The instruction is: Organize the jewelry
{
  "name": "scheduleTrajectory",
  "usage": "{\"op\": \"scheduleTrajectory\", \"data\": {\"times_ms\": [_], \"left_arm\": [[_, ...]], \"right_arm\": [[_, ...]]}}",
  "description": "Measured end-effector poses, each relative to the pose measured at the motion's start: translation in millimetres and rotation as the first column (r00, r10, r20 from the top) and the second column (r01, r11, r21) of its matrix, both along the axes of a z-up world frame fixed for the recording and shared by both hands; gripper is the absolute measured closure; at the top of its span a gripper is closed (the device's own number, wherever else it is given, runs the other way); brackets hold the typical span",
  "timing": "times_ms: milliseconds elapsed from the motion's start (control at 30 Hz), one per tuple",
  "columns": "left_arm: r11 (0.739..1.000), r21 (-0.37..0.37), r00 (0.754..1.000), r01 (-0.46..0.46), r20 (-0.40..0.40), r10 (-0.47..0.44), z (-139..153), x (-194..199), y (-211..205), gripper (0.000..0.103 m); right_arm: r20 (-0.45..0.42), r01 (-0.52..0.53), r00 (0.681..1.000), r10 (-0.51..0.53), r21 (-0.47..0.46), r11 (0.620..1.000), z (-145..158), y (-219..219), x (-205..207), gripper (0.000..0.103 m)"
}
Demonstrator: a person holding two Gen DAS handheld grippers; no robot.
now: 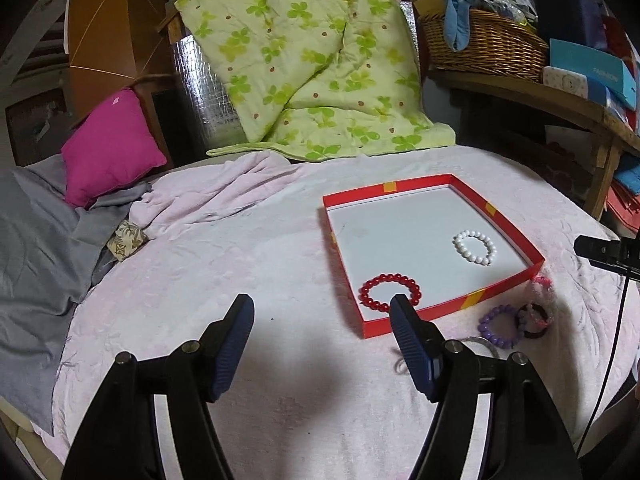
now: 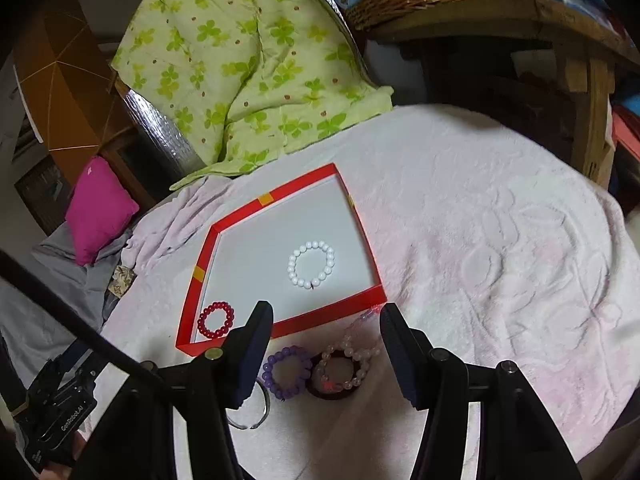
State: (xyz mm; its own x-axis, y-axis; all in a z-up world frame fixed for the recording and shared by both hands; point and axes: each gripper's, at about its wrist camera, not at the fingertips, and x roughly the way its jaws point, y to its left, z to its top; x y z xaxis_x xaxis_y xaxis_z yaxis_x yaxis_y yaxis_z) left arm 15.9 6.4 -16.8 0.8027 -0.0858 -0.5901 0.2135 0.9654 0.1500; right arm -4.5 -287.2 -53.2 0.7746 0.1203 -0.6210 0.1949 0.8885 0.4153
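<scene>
Both the left hand-held gripper (image 1: pixel 322 308) and the right hand-held gripper (image 2: pixel 326 318) are being held wide open, empty. The purple bracelet (image 2: pixel 287 372) is lying on the bed by the red box (image 2: pixel 280 330). It looks light, bumpy and slippery; one beaded side should be pinched.

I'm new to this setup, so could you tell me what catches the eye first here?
A shallow red box on the pink blanket holds a white bead bracelet mid-floor and a red one in its near corner. Just outside its near wall lie a purple bracelet and others, between the open right gripper fingers.
</scene>
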Motion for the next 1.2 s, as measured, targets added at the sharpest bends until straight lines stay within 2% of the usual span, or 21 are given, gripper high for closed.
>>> {"op": "scheduleTrajectory", "data": {"times_ms": [467,1200], "left_arm": [[0.999,0.030,1.000,-0.015,-0.018,0.015,-6.4,7.4,3.2,0.032],[0.997,0.073,0.999,-0.021,-0.027,0.023,-13.3,9.1,3.7,0.032]], "right_arm": [[-0.015,-0.101,0.995,0.100,-0.036,0.994,-1.1,27.3,8.4,0.043],[-0.056,-0.084,0.995,0.083,-0.010,0.996,-10.1,4.2,3.3,0.043]]}}
